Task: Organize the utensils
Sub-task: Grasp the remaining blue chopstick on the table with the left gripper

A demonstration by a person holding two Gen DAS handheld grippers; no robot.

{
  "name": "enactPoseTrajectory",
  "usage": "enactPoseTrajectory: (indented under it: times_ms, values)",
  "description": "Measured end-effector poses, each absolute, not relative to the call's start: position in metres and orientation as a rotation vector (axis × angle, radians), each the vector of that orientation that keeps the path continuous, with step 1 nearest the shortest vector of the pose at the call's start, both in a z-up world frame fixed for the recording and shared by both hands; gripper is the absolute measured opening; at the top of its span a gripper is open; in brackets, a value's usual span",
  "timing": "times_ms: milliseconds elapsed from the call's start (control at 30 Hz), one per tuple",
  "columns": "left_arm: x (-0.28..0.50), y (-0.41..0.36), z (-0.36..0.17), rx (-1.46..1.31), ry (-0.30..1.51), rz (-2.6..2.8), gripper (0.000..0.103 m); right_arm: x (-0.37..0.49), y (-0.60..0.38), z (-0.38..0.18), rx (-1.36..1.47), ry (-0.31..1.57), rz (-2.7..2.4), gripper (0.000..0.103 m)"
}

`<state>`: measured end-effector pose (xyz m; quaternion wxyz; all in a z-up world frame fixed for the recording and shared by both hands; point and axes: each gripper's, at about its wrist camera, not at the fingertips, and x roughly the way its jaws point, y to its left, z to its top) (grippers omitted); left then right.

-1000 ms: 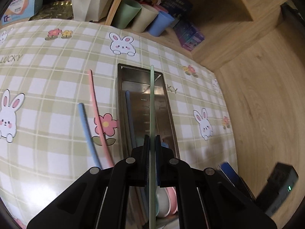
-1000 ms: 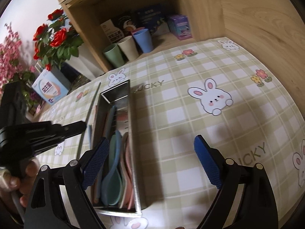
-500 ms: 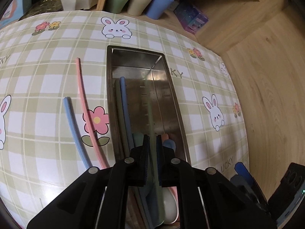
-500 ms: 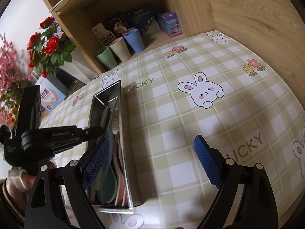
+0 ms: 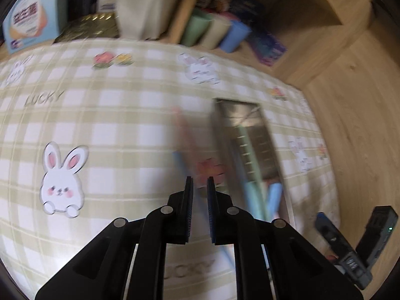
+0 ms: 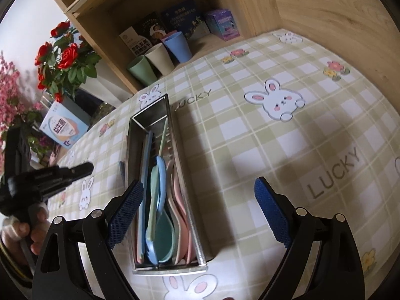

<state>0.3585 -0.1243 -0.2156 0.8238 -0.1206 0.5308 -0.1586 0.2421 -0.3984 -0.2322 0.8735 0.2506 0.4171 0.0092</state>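
Now your left claw [image 5: 199, 195] is nearly closed with nothing between its pads, hovering over the bench [image 5: 112, 130] beside the metal tray [image 6: 175, 135]. Spoons and sticks already lie inside that tray, while a pink stick [image 5: 183, 127] and a blue stick [image 5: 180, 161] wait loose just left of it. Judging by that, you're between pickups: spread the pads, then straddle one stick. Your right claw [image 6: 197, 212] stands wide and empty above the tray's near end.

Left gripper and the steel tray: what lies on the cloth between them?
In the left wrist view, two loose sticks lie between the left gripper and the steel tray: a blue one and a pink one, both blurred.
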Motion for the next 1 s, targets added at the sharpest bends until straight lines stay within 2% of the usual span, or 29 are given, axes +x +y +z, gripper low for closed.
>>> enactPoseTrajectory:
  times_ms: [267, 533, 1000]
  values:
    - [0.357, -0.132, -0.249, -0.328, 1.233, -0.36, 0.01, 0.241, -0.396, -0.235, 0.531, 0.882, 0.011, 0.087]
    - [0.36, -0.152, -0.263, -0.269, 1.277, -0.309, 0.01, 0.238, -0.407, -0.237, 0.56, 0.875, -0.006, 0.087]
    - [0.355, -0.173, -0.265, -0.134, 1.245, -0.25, 0.01, 0.238, -0.41, -0.237, 0.582, 0.876, -0.003, 0.087]
